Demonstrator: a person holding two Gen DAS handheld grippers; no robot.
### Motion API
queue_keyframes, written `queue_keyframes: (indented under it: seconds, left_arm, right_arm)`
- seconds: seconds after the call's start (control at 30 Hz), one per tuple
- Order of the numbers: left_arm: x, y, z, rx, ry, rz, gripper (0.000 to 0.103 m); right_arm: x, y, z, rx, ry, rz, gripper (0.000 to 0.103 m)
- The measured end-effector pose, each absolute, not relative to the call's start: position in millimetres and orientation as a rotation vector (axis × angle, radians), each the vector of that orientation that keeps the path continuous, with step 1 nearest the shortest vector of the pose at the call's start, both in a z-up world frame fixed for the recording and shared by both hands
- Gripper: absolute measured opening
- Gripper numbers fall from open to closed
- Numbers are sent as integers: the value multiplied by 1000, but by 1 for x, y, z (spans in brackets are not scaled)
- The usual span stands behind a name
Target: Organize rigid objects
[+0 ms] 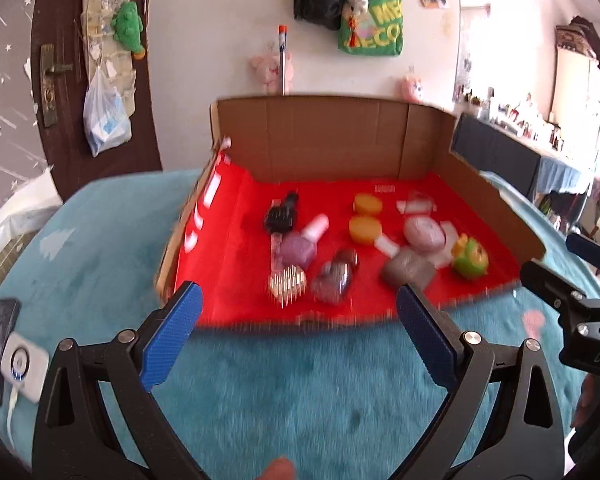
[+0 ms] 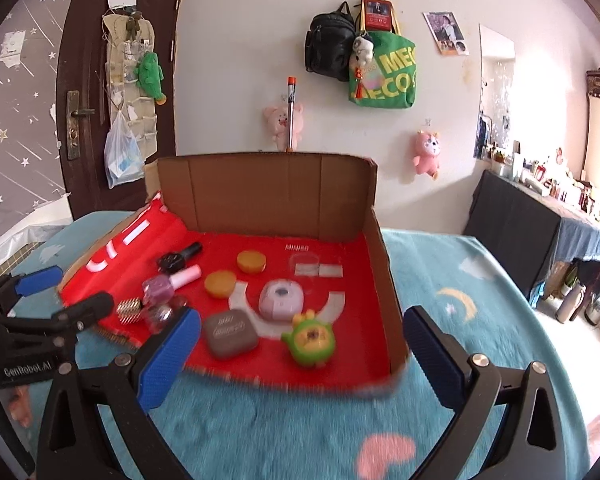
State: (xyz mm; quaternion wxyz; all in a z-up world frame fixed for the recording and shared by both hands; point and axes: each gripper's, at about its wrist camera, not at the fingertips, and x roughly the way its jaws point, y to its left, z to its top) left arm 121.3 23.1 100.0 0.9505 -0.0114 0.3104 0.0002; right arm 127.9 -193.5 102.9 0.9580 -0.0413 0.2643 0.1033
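Both grippers hover nearest, over the teal fleece blanket (image 2: 284,432): the left gripper (image 1: 300,336) and the right gripper (image 2: 302,356) each have their blue fingers spread wide with nothing between them. Just beyond sits the cardboard tray (image 2: 268,192) with its red liner, holding the small rigid things: a black bottle (image 2: 180,258) far left, a purple nail polish bottle (image 2: 168,284) nearer, two orange discs (image 2: 236,272) mid-tray, a pink round case (image 2: 281,298), a grey tin (image 2: 230,332) and a green toy (image 2: 309,340) near the front edge, a spiky gold piece (image 2: 129,311) at the near left. Whether this spread is a sorted layout or one awaiting sorting cannot be judged. Any pick would go best from above, closing across a thing's narrow width, clear of close neighbours.
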Motion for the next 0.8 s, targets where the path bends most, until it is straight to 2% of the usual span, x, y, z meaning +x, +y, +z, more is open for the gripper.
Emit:
queue_keyframes:
  seconds: [0.17, 0.47, 0.8]
  left_arm:
    - [111, 18, 66, -45, 765, -19, 99]
    - [120, 9, 34, -22, 865, 10, 99]
    - [121, 9, 30, -28, 877, 32, 103]
  right_arm:
    - [120, -199, 73, -45, 699, 207, 103]
    - [130, -201, 22, -43, 909, 135, 103]
    - [130, -202, 18, -47, 911, 112, 103]
